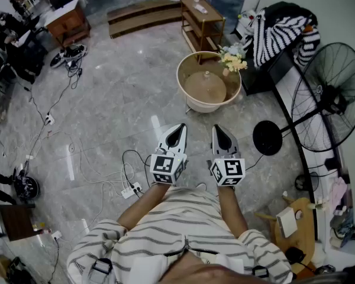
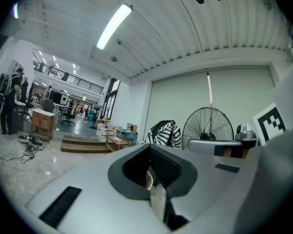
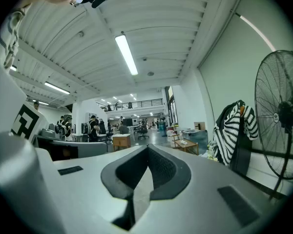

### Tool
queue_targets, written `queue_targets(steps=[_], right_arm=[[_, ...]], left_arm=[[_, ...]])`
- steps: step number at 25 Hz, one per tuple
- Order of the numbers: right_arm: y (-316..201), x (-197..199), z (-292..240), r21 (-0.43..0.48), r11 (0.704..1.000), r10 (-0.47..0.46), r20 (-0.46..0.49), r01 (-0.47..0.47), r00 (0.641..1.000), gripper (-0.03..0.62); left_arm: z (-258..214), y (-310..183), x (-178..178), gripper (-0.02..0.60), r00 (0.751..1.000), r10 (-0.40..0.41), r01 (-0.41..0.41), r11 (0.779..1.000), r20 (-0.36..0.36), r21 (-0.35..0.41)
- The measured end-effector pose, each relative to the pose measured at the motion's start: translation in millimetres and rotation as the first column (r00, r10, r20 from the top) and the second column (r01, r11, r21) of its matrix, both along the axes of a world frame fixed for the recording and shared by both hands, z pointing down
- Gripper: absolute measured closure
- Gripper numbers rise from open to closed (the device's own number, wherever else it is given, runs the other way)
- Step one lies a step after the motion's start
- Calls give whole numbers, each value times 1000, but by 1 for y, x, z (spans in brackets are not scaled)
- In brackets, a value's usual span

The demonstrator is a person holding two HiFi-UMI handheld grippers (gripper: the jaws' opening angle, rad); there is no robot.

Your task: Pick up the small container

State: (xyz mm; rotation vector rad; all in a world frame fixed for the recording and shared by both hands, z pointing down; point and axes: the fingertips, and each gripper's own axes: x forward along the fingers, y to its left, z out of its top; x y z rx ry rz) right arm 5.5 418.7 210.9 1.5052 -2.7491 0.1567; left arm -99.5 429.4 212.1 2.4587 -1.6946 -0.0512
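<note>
Left hand-held gripper [image 1: 180, 129] and right hand-held gripper [image 1: 217, 130] seem closed, empty.

Ahead of the left claw [image 1: 176, 136] and right claw [image 1: 220, 136] the marble floor [image 1: 124, 87] lies open up to the round beige tub [image 1: 208, 106], with the standing fan [image 1: 328, 96] and its base [image 1: 267, 137] close on the right and a power strip [image 1: 132, 189] near left.

Grey: left gripper [image 1: 177, 130], right gripper [image 1: 218, 130]. Beige: tub [image 1: 208, 107] at twelve o'clock. Black-and-white stripes: cloth [image 1: 281, 31] at one o'clock.
</note>
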Motion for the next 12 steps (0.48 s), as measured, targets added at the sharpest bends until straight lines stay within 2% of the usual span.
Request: queue_targets(steps=[5,12], right_arm=[[9,-11,-2,-3,1000,5,-13,-5,1000,594],[18,-26,0,-22,999,36,32,-35,999,591]], left_arm=[[-4,7,-11,581,1000,1,-1,1000,2,6],[-6,14,-30,581,999,37,-37,999,2,19]])
